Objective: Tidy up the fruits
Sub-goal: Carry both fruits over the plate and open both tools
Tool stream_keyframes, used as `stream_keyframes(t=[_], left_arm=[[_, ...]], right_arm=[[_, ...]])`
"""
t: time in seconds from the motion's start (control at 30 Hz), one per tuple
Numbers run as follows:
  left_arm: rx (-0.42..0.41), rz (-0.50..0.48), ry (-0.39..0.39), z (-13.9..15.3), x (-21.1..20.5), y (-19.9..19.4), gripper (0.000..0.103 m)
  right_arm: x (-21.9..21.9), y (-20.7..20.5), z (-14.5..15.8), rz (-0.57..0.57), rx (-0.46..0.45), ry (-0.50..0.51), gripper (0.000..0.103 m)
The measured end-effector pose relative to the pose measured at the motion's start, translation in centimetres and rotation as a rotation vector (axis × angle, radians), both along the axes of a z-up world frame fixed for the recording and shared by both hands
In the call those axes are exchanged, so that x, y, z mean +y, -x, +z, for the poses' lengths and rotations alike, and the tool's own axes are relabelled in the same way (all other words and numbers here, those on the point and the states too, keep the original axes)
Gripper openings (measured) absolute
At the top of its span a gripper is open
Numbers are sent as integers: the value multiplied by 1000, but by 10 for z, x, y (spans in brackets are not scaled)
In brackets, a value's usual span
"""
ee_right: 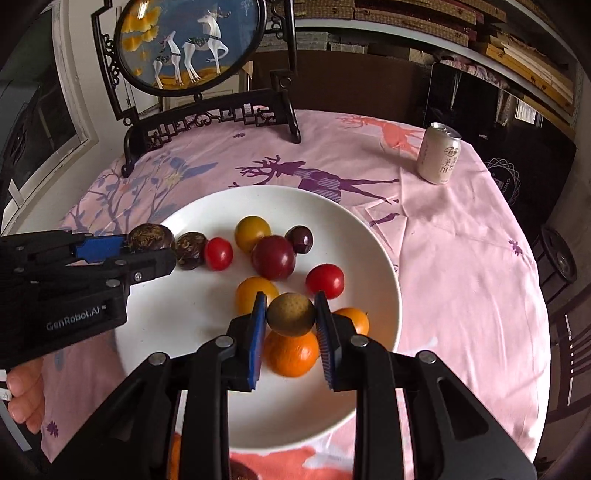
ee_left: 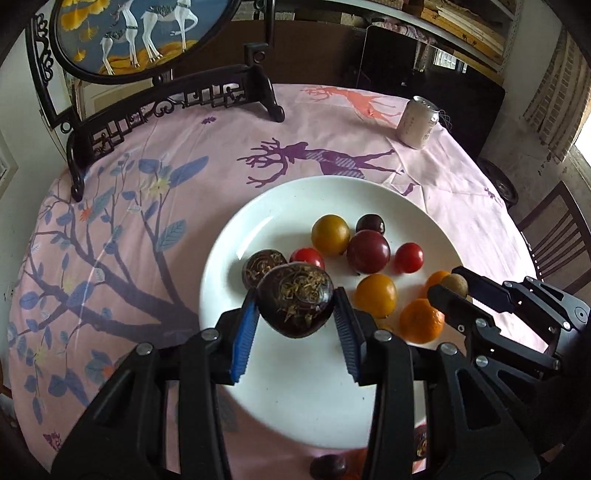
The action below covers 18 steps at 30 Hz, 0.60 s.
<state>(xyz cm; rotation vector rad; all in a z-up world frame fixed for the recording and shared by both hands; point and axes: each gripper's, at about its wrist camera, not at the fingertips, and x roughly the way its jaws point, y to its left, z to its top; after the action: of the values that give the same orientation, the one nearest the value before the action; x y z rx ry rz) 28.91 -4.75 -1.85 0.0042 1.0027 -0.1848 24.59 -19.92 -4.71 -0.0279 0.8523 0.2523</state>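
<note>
A white plate (ee_left: 258, 221) (ee_right: 380, 258) on the pink cloth holds several fruits: yellow and red tomatoes, dark plums, oranges. My left gripper (ee_left: 295, 306) is shut on a dark brown passion fruit (ee_left: 295, 304) and holds it over the plate's left part; it also shows in the right wrist view (ee_right: 149, 238). A second passion fruit (ee_left: 262, 264) (ee_right: 191, 249) lies on the plate just behind it. My right gripper (ee_right: 291, 314) is shut on a small tan-brown round fruit (ee_right: 291, 314) (ee_left: 455, 284) above an orange (ee_right: 291, 354) (ee_left: 421, 319).
A drink can (ee_left: 418, 122) (ee_right: 439, 153) stands at the table's far right. A black carved stand with a round deer painting (ee_left: 140, 33) (ee_right: 188, 40) stands at the back left. A dark fruit (ee_left: 328, 467) lies on the cloth near the front edge. A chair (ee_left: 554, 229) is at right.
</note>
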Motion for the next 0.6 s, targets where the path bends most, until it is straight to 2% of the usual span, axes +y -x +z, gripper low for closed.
stream_keyframes(t=[0.13,0.27,0.3,0.33,0.37,0.4,0.43,0.5,0.53,0.6], left_arm=[[33,-1,-8,-14,-6,-17,41],[61,0,-3,-23,-9,-26,42],[66,-2,1,-23,-9,-27,42],[67,-1,4,-21,-9,-27,44],[61,-1,9,-18,-7,-26,49],[47,-3,16,-13,-6,-22,59],[23,-1,18,-6,-3,-16,63],[-22,-1,9,10,2,1,67],[-39,-4,12,17,5,11,76],[-76,-5,25,29,12,38,84]], right_arm=[[-1,-21,-11,6,37,-6,26],[3,-25,-16,16,49,8,28],[4,-26,-16,19,56,18,33],[6,-25,-16,16,56,36,44],[5,-21,-13,4,36,57,49],[5,-17,-10,-4,16,78,51],[4,-12,-5,-5,1,92,53],[2,4,4,-1,-17,105,53],[0,15,8,2,-20,106,54],[-2,42,14,-3,-22,104,54]])
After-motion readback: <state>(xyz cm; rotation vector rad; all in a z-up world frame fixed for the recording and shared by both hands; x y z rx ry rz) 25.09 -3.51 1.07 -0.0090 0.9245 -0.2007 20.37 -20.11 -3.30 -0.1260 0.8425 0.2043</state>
